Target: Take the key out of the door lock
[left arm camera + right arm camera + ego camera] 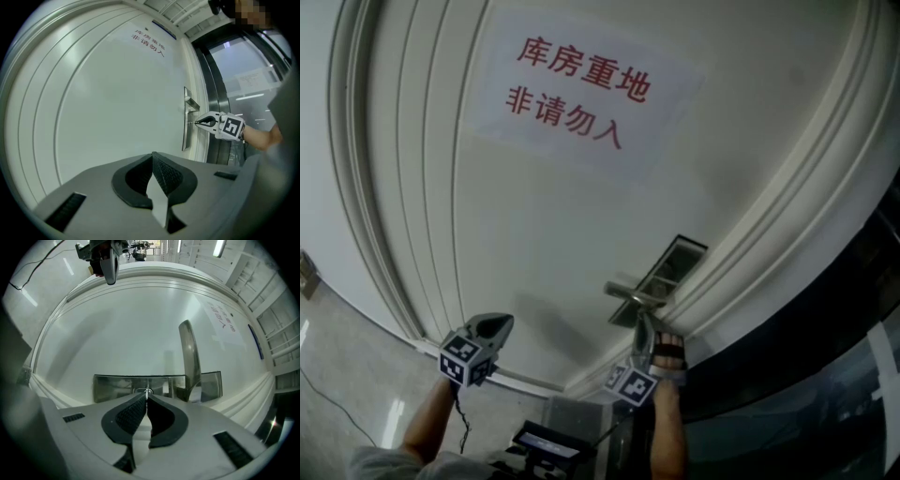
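Key, small and thin, of silver metal (147, 391), seated in the keyhole of the long brushed-steel lock plate (117, 386) and pinched between the closed tips of the right gripper (147, 397), grey with black ribbed pads. Just beside that grip, the silver lever handle (190, 357), standing out from the same plate and close along one side of the gripper. Left gripper (153, 158) well apart from the lock, facing bare door, jaws pressed together with nothing between them.

Behind everything, the white panelled door (534, 234), with a white paper sign printed in red characters (581, 89) high on its panel, far from both tools. Stepped white moulding (750, 234) right next to the plate, then a dark glass panel (825, 356) beyond the frame.

Tight quarters at the plate, between handle and moulding. Plain open door face across the whole span between the two grippers. Behind the right gripper, a forearm (667, 431); below the left one, a thin black cable (461, 412) hanging down.
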